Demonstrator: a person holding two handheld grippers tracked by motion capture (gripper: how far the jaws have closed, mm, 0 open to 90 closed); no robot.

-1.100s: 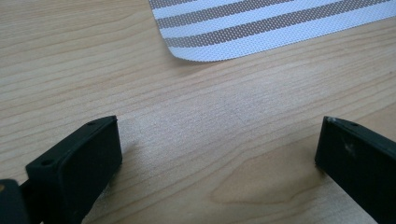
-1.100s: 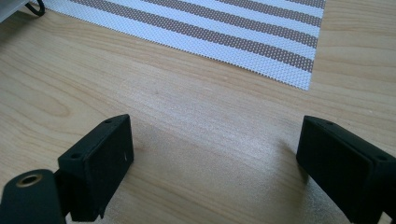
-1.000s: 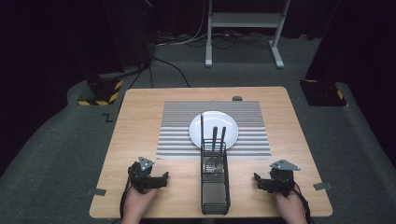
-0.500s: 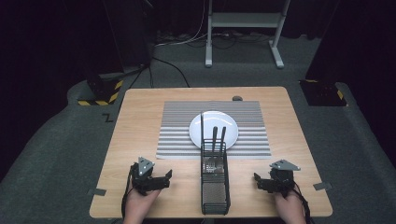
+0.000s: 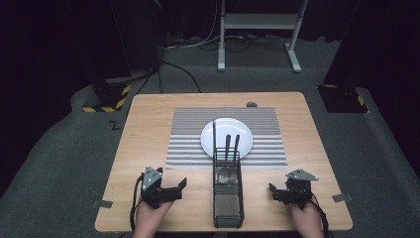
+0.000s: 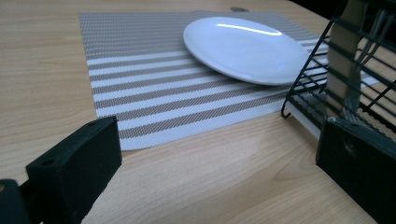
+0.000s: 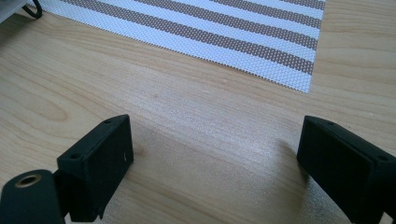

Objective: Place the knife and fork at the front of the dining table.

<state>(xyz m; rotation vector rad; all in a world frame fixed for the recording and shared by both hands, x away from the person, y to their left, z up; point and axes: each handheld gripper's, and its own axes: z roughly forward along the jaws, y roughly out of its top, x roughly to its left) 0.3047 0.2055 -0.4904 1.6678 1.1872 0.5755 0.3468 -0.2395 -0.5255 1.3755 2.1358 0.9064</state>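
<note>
- The left tool (image 5: 181, 186), held in the person's left hand (image 5: 151, 214), rests low on the pale wooden table (image 5: 148, 124) with its black jaws spread wide and nothing between them.
- Just right of it lies the black wire-mesh cutlery basket (image 5: 228, 198), a long narrow caddy lying lengthwise toward the person; its far end overlaps the near edge of the grey-and-white striped woven placemat (image 5: 188, 144).
- Dark-handled cutlery (image 5: 230, 148) sits in the basket's far end, the handles reaching out over the round white ceramic plate (image 5: 220, 131) at the mat's centre.
- The right tool (image 5: 273, 192), in the person's right hand (image 5: 307, 223), also sits on the table, jaws wide apart and empty, a little apart from the basket.
- Judged from this layout, setting the place has barely begun: plate and mat are down, all cutlery remains in the basket, and neither tool has closed on anything.
- Which pieces the basket holds is hard to tell; the mesh hides their heads. The left gripper view cuts the basket (image 6: 345, 70) off at the right edge.
</note>
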